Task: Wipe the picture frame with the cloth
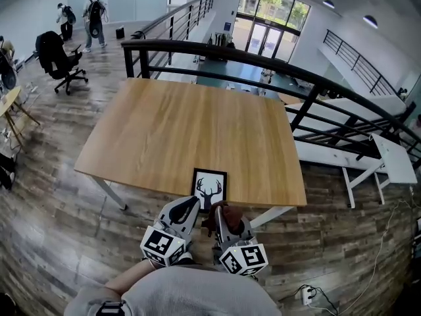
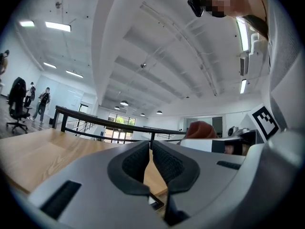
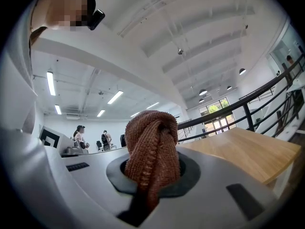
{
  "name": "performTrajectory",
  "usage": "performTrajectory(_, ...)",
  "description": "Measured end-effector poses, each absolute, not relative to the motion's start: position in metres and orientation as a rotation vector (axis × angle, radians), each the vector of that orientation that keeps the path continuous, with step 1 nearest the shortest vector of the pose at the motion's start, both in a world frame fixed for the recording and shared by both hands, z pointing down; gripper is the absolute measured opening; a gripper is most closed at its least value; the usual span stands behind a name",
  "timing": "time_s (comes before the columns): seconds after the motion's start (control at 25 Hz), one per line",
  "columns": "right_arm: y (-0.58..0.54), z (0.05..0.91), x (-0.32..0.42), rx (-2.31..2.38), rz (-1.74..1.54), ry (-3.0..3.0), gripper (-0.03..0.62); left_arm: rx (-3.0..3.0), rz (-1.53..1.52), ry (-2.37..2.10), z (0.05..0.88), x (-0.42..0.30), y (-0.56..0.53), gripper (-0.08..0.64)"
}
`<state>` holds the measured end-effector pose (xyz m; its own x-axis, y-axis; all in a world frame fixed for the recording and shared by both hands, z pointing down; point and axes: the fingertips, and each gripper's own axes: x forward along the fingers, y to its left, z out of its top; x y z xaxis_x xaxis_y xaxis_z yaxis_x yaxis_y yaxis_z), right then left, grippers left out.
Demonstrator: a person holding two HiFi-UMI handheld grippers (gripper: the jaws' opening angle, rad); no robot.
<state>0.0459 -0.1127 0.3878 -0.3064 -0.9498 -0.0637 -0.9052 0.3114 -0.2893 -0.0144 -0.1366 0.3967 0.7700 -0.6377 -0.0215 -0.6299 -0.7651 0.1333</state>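
Right gripper (image 3: 151,173): jaws clamped on a rust-brown knitted cloth (image 3: 152,144). The cloth is bunched into a folded lump that stands up past the pads, and a tail of it runs back down between the jaws.

Left gripper (image 2: 151,162): pads together at the tips, nothing between them.

Head view: left gripper (image 1: 191,206) and right gripper (image 1: 220,214) sit side by side, close together, both pointing away from the person. The cloth (image 1: 215,217) shows as a dark reddish wad at the right tip.

Picture frame (image 1: 210,188): black border, white print with a deer's head and antlers. It lies flat on the wooden table (image 1: 164,130) at its near edge, just ahead of both tips. The left tip overlaps the frame's near-left corner in the head view; contact cannot be told.

Only the left gripper view shows:
- a dark frame corner (image 2: 155,202) directly under the closed jaws
- the cloth (image 2: 200,129) off to the right

Only the right gripper view shows the cloth's knit and how the jaws bite it; the frame does not appear there, only the tabletop to the right of the jaws.

Only the head view shows:
- a black railing (image 1: 263,58) beyond the table's far edge
- an office chair (image 1: 59,58) far left
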Motion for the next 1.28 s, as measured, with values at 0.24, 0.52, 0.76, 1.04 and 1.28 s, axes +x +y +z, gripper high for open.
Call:
performTrajectory(0.24,-0.138,0.390,0.040,-1.712,-0.290,2.338,0.044,2.805,-0.113,-1.017,0.404,-0.022,-0.169,0.011)
performTrajectory(0.52,-0.139,0.402,0.056,-1.740,-0.342,2.352,0.044,2.731,-0.039,-0.978,0.425,-0.016,-0.178,0.011)
performTrajectory(0.76,-0.139,0.401,0.071,-1.752,-0.334,2.339,0.044,2.639,0.023,-0.975,0.456,-0.023,-0.188,0.025)
performTrajectory(1.04,-0.141,0.409,0.072,-1.763,-0.362,2.348,0.044,2.305,0.180,-0.774,0.557,-0.031,-0.203,0.233)
performTrajectory(1.28,-0.145,0.419,0.076,-1.792,-0.388,2.343,0.044,2.031,0.244,-0.574,0.634,-0.030,-0.208,0.278)
